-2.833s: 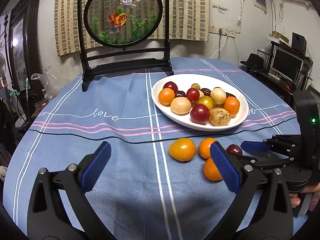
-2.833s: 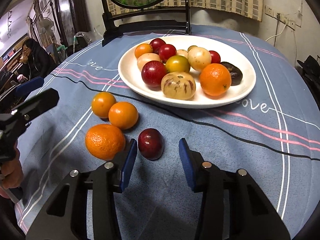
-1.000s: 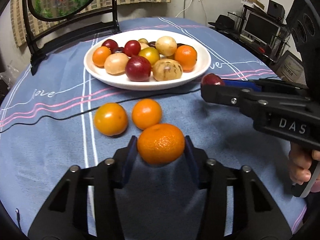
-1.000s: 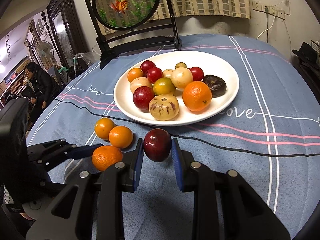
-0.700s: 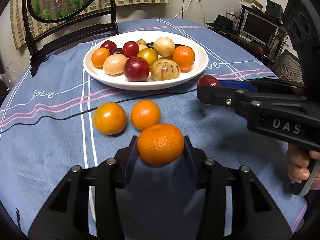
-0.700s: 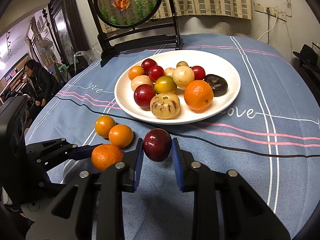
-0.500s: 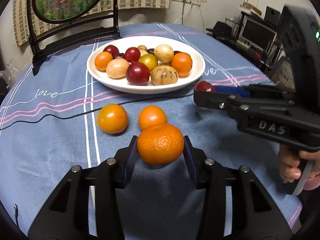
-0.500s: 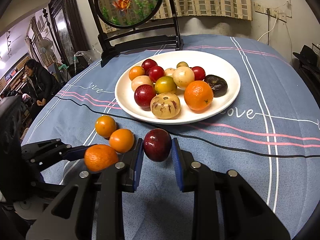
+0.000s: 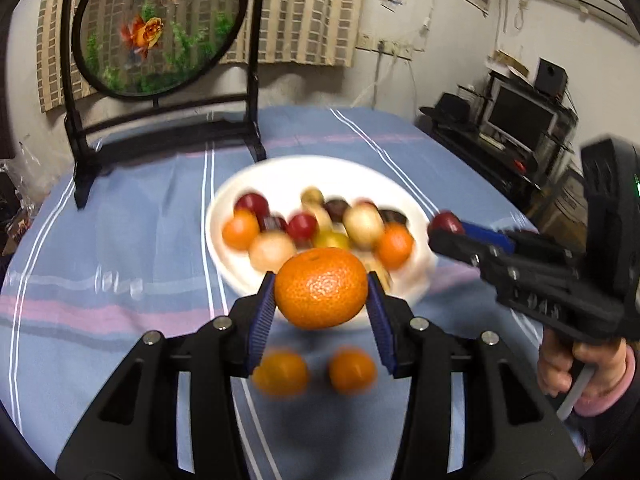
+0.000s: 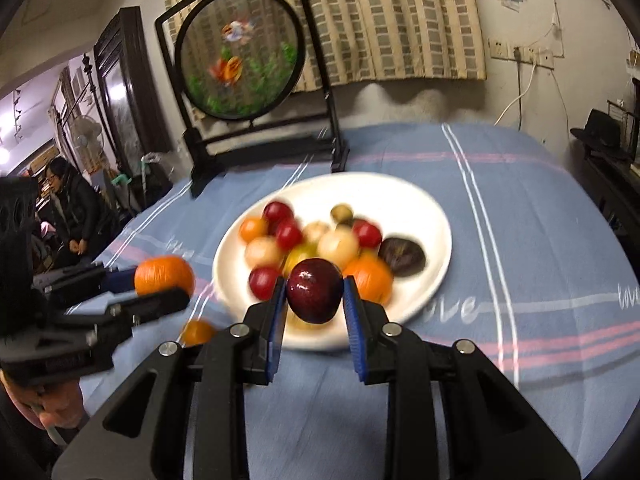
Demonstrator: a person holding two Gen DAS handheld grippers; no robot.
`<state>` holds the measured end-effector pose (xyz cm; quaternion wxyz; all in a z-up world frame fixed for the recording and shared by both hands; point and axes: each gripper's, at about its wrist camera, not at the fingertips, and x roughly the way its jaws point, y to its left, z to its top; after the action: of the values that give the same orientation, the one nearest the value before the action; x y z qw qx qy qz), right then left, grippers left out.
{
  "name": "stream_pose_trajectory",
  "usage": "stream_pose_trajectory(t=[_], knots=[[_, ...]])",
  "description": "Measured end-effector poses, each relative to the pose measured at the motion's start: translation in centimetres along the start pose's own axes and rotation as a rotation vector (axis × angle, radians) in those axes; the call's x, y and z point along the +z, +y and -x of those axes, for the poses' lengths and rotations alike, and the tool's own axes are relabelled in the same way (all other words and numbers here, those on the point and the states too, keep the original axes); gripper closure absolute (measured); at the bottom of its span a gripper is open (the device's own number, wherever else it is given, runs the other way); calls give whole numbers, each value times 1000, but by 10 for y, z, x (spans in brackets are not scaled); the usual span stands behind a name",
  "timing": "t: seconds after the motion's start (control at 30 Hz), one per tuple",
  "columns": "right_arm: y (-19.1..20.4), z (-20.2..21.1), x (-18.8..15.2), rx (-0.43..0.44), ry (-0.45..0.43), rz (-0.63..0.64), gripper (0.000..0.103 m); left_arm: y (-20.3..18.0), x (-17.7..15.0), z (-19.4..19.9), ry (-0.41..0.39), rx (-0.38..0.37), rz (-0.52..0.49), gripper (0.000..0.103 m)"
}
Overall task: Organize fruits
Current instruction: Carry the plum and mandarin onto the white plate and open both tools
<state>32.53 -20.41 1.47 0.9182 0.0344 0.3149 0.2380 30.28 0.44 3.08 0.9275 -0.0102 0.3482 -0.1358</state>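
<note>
While the left gripper (image 9: pixel 321 312) pinches the mandarin (image 9: pixel 321 288) between its blue pads, the fruit now hangs clear of the cloth, where a second ago it sat low beside its neighbours; the right gripper (image 10: pixel 315 312) likewise clamps the dark red plum (image 10: pixel 315 290) and has risen with it; both views are smeared with motion blur, so I judge the two tools to be mid-carry rather than hovering. Below the left tool two small orange fruits (image 9: pixel 280 374) lie on the blue tablecloth (image 9: pixel 120 240), untouched; from the right wrist only one of them (image 10: pixel 197 332) peeks out beside the other tool. Beyond, the white plate (image 10: pixel 400 196) holds its heap of red, yellow and orange fruit, with bare rim on the far side; both held fruits now line up in front of its near edge, which suggests delivery to the plate is the step in hand, leaving two fruits to collect. Farthest back stands the round goldfish screen (image 9: pixel 158 28).
</note>
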Motion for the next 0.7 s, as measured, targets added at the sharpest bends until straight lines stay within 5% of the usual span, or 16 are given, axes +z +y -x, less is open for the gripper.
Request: stream_pose_trajectory(t=[0.27,0.63,0.67,0.7], knots=[[-27,-53,36,-21,-14,-69,75,13,63,-65,5,45,28,58],[-45,-86,45,-16,20,-109,74,23,74,-127,91,100,29,57],[-44,-87,45,-12,23,-103,74,24,74,-126,93,102,31,52],[-43,-87,45,-10,29,-99,73,24,74,-123,82,109,31,27]])
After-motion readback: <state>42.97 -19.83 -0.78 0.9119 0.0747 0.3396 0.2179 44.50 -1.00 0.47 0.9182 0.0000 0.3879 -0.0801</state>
